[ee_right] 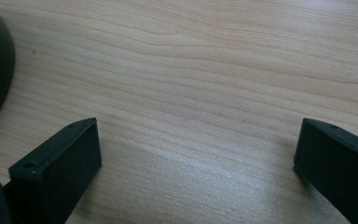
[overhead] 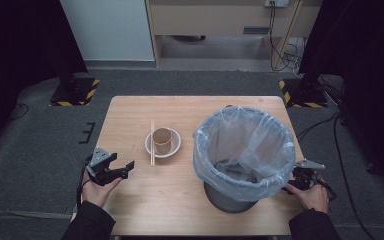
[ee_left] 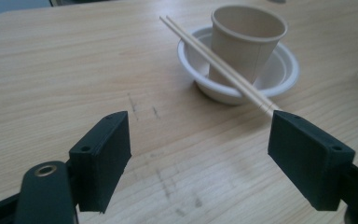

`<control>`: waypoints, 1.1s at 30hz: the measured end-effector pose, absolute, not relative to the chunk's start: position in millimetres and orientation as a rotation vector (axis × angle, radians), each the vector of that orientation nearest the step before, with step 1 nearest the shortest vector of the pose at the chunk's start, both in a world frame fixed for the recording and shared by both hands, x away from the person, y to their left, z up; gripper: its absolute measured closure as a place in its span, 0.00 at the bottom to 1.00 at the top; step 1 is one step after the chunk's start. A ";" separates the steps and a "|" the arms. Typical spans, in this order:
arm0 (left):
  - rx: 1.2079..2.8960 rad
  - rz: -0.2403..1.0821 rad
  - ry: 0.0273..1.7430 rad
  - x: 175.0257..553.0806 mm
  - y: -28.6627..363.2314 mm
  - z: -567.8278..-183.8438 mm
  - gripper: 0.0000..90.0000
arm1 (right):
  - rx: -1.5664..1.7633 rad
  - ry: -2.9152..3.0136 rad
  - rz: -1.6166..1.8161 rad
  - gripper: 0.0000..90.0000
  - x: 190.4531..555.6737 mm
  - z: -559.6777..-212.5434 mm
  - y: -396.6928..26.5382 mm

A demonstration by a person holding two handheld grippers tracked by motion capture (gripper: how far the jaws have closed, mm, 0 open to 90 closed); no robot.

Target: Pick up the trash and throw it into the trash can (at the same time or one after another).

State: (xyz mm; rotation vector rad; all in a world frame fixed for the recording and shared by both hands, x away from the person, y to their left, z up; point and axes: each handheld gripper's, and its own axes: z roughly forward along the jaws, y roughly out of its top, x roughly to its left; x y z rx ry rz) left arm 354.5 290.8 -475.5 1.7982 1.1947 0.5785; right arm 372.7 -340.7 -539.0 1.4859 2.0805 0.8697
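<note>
The left gripper (ee_left: 199,158) has its jaws spread wide with nothing between them, and I think the risk is that its right jaw, which stands just beside the near tips of the 2 chopsticks (ee_left: 219,65), pushes them, so they roll off the white bowl (ee_left: 286,70) or tip the paper cup (ee_left: 247,42) which stands upright in that bowl. The chopsticks lie ahead of this gripper and a little to the right, leaning across the bowl's rim beside the cup. The right gripper (ee_right: 198,163) is also spread open above bare table (ee_right: 191,70), near the dark base of the bin (overhead: 242,150), which is further right of the bowl.
</note>
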 end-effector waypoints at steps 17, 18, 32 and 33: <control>1.631 0.635 1.168 359.0 272.2 -449.8 0.30 | 1.489 2.072 0.867 0.01 372.5 -539.1 -340.6; 1.631 0.635 1.168 359.0 272.2 -449.8 0.31 | 1.489 2.072 0.867 0.01 372.5 -539.1 -340.6; 1.703 0.636 1.173 395.2 241.0 -462.7 0.45 | 1.492 2.072 0.865 0.01 371.9 -538.9 -340.4; 1.703 0.636 1.173 395.2 241.0 -462.7 0.46 | 1.492 2.072 0.865 0.01 371.9 -538.9 -340.4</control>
